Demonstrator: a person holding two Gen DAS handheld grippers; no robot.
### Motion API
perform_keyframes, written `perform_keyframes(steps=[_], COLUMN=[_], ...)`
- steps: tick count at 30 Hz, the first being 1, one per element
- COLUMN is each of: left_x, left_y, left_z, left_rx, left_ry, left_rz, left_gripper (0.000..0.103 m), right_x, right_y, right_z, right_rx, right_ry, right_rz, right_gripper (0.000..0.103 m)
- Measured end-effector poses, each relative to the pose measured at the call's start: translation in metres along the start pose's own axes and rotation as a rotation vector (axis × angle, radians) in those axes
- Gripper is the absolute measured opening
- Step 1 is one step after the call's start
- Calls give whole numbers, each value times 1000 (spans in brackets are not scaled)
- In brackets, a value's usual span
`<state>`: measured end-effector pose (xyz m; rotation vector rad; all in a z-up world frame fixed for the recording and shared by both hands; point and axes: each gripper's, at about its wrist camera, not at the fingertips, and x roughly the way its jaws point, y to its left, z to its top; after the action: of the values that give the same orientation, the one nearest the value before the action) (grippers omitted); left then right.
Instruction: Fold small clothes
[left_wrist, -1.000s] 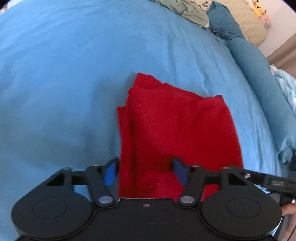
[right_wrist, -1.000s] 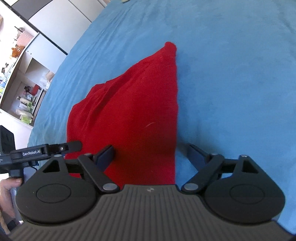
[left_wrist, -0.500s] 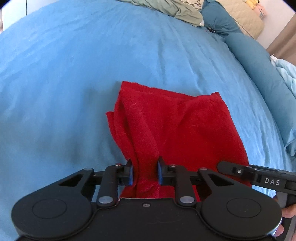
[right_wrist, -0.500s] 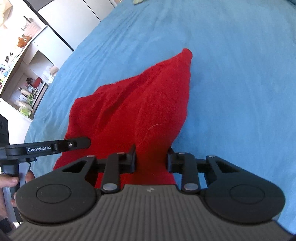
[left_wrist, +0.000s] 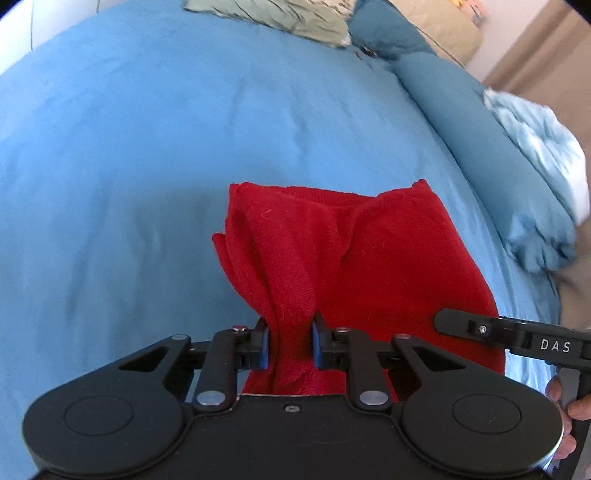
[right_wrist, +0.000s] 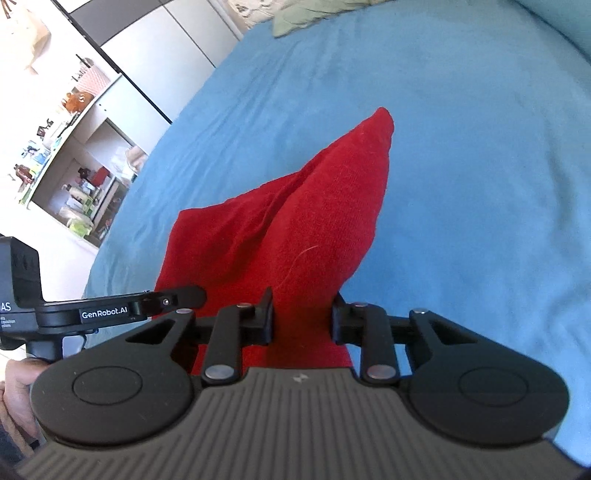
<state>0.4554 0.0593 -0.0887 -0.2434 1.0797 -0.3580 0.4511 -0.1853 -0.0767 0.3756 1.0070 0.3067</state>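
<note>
A small red knit garment (left_wrist: 369, 258) lies partly folded on a blue bedspread (left_wrist: 129, 166). My left gripper (left_wrist: 290, 341) is shut on its near edge, which bunches between the blue pads. My right gripper (right_wrist: 301, 319) is shut on the other near corner of the same red garment (right_wrist: 295, 221), which is lifted and drawn into a ridge running away to a far point. The right gripper's arm shows at the right of the left wrist view (left_wrist: 517, 338), the left gripper at the left of the right wrist view (right_wrist: 110, 312).
Blue pillows (left_wrist: 461, 110) and a crumpled light blue cloth (left_wrist: 539, 166) lie along the bed's right side. A pale green garment (left_wrist: 280, 14) lies at the far end. Shelves with small items (right_wrist: 74, 177) stand beyond the bed's left edge.
Both grippers closed from open onto the garment's near edge, then lifted it. The cloth now rises off the bed and bunches into folds.
</note>
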Motion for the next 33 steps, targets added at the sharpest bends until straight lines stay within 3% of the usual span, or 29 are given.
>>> perform_keyframes(steps=[5, 9, 11, 13, 14, 15, 16, 18, 23, 33], left_x=[39, 50, 51, 47, 42, 38, 31, 18, 10, 36], left_y=[-26, -40, -45, -48, -50, -51, -51, -47, -28, -2], left_z=[-43, -54, -54, -59, -61, -62, -63, -68, -90, -136], left_rx=[-16, 22, 51, 95, 116, 133, 146, 160, 168, 174], left_ry=[76, 40, 29, 6, -9, -25, -46, -74, -89, -232], left_rz=[15, 81, 111, 153, 176, 198, 217, 248, 316, 345], left_gripper=[23, 24, 32, 53, 58, 72, 79, 80, 80, 82], right_x=[1, 20, 20, 20, 16, 12, 4, -12, -20, 2], right_y=[-43, -75, -81, -73, -69, -65, -60, -53, -58, -96], right_z=[-48, -66, -66, -63, -62, -64, -63, -67, -80, -117], right_rx=[24, 80, 79, 58, 38, 22, -2, -43, -116, -141], right_ry=[57, 57, 50, 46, 39, 31, 13, -28, -66, -205], right_rz=[-86, -96, -97, -107, -118, -135, -166, -198, -330, -310], right_gripper=[43, 49, 55, 65, 68, 82, 94, 100, 101, 103])
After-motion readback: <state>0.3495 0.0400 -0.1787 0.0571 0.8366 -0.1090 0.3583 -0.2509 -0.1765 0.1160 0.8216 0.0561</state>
